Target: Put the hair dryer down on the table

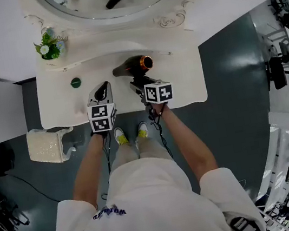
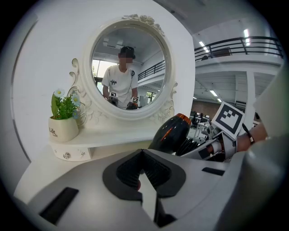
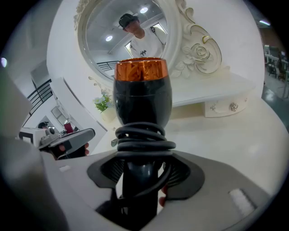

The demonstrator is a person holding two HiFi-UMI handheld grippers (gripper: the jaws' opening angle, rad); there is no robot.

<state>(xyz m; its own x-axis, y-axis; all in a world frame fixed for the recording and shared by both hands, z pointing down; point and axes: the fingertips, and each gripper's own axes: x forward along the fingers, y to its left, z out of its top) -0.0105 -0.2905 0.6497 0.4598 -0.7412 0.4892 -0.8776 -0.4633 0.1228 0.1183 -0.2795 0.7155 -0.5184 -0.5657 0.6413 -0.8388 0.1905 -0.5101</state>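
Gripping a black hair dryer (image 3: pixel 142 97) with orange nozzle ring by its cord-wrapped handle, right gripper (image 3: pixel 137 178) holds it over white vanity table (image 1: pixel 183 84). Left gripper (image 2: pixel 142 171) jaws sit together, empty.

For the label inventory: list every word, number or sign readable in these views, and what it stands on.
"Life", printed twice, one above the other: on the white plant pot.
Blue print on the person's shirt: too blurred to read.
marker cubes: black-and-white squares only, no letters.
hair dryer: no text visible.
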